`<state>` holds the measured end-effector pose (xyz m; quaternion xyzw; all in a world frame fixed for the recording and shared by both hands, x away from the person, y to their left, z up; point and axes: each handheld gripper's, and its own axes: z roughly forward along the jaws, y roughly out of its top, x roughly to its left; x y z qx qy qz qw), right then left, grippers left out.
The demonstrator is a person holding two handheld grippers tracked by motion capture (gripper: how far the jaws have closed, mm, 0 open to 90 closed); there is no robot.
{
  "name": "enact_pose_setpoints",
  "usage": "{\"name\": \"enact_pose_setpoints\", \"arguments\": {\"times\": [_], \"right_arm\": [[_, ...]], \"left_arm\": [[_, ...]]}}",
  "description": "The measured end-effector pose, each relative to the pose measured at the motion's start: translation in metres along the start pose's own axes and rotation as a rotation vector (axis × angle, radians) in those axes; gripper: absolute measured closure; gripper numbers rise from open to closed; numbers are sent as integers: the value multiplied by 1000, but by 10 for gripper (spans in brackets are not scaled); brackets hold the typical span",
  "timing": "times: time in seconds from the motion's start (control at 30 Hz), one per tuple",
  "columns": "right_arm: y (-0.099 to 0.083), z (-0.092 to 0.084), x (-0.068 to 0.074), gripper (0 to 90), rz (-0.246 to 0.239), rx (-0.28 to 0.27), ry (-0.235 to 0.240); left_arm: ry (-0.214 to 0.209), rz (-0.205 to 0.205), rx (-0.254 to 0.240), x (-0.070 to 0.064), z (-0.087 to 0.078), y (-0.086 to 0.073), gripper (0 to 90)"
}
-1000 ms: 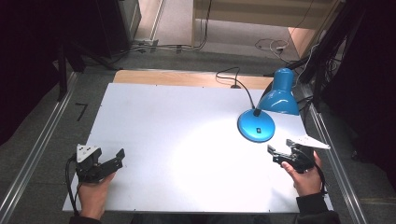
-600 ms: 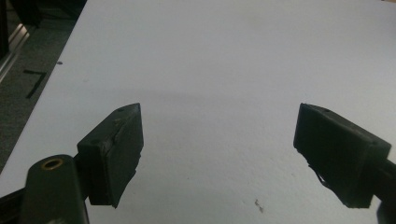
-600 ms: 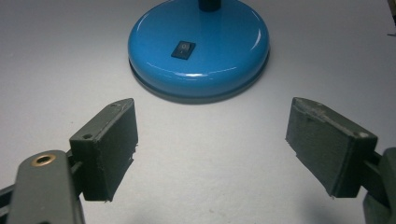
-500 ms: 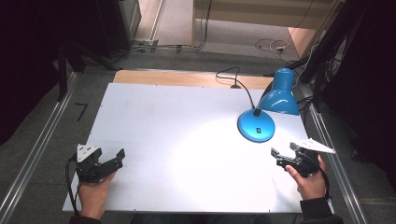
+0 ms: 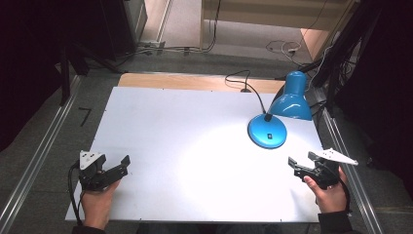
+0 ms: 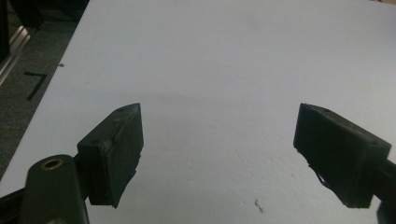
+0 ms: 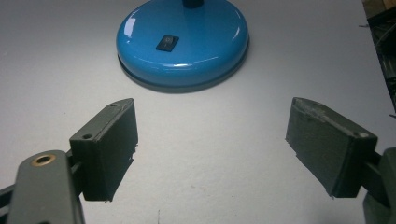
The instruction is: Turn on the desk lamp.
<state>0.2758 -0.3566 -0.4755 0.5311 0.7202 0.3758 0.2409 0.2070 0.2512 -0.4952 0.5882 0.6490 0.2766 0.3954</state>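
— Blue enamelled metal, by the look of it: the lamp (image 5: 277, 117) is sitting at the far right of the white tabletop (image 5: 185, 146), its round base (image 7: 183, 39) lying just ahead of the right gripper (image 5: 306, 165).

— How are the jaws standing?

— Both pairs are gaping wide with nothing between them. The left gripper (image 5: 113, 171) is resting at the near left corner, well apart from the lamp.

— How would the lamp handle?

— I am judging the base heavy and stiff, glossy and so probably slippery, and too broad for these jaws. The thin black neck rising from the base is looking like the better hold. The shade (image 5: 292, 97) is hanging off to one side, so the lamp may be tipping if lifted carelessly. The black switch (image 7: 168, 43) is sitting on top of the base.
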Motion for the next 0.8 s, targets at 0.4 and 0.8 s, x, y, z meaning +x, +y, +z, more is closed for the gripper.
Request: {"name": "enact_pose_setpoints", "arguments": {"times": [0.4, 0.8], "right_arm": [[-7, -7, -6, 156, 11, 3, -9], [-17, -5, -18, 144, 25, 24, -53]], "left_arm": [[3, 2, 0, -1, 0, 0, 165], [2, 7, 1, -2, 1, 0, 165]]}}
